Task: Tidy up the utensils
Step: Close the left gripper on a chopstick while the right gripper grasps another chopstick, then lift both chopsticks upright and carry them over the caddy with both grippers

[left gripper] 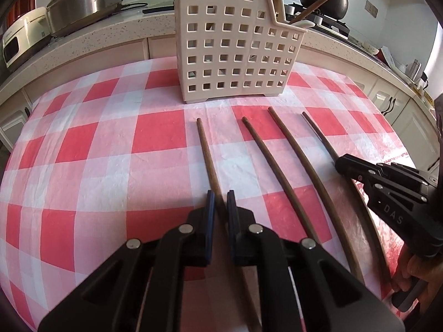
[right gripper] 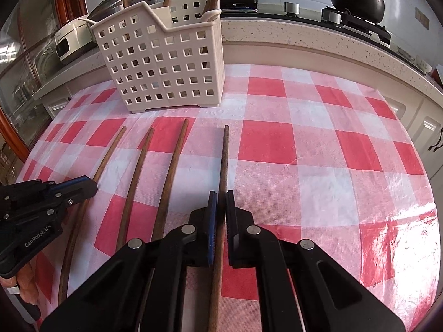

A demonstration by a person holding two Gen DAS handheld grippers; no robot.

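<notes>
Now both my left gripper (left gripper: pixel 220 202) and right gripper (right gripper: pixel 221 202) are clamped on end chopsticks (left gripper: pixel 206 152) at lower centre, ready to lift them toward the basket (left gripper: pixel 232 44) upper centre.

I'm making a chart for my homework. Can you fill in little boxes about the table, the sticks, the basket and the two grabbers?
table cover: red and white checked cloth
sticks lying down: four brown chopsticks
left gripper: shut on the leftmost chopstick
right gripper: shut on the rightmost chopstick
middle chopsticks: lying untouched
basket: cream, full of holes, upright behind the chopsticks, sticks already poking out
</notes>
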